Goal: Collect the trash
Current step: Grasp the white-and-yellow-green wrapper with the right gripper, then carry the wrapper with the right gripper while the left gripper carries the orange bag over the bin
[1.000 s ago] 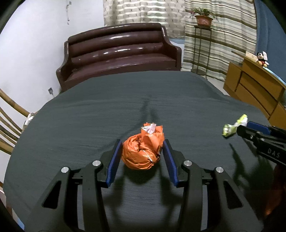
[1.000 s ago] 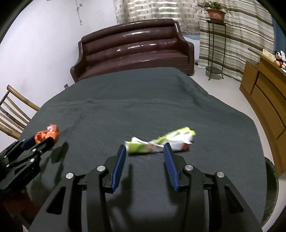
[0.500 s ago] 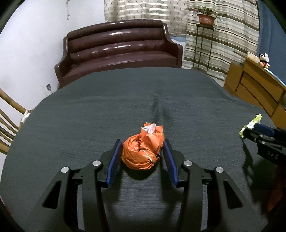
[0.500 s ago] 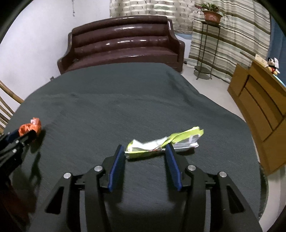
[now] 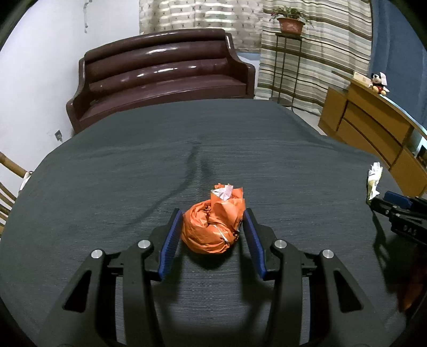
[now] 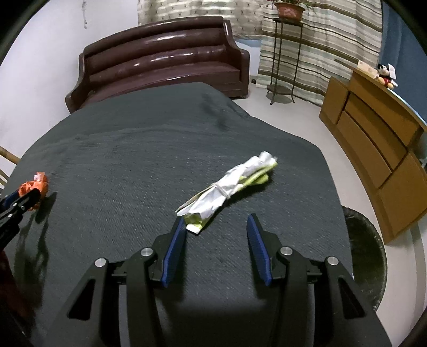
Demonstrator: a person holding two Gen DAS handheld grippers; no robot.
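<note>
We hold the orange wrapper ball (image 5: 212, 225) in the left gripper (image 5: 212, 235) over the table (image 5: 106, 173). Right gripper (image 6: 216, 248) — fingers just widened, empty — trails the green-white wrapper (image 6: 229, 188), lying beyond it. Next: straddle, pinch.

Straight beyond the fingers, a glossy brown leather sofa (image 5: 160, 77) against a white wall (image 5: 40, 66). Beyond and right, striped curtains (image 5: 315, 53), potted plant (image 5: 289, 20) on a metal stand (image 6: 280, 61), wooden dresser (image 6: 373, 149). Pale floor (image 6: 307, 125).
</note>
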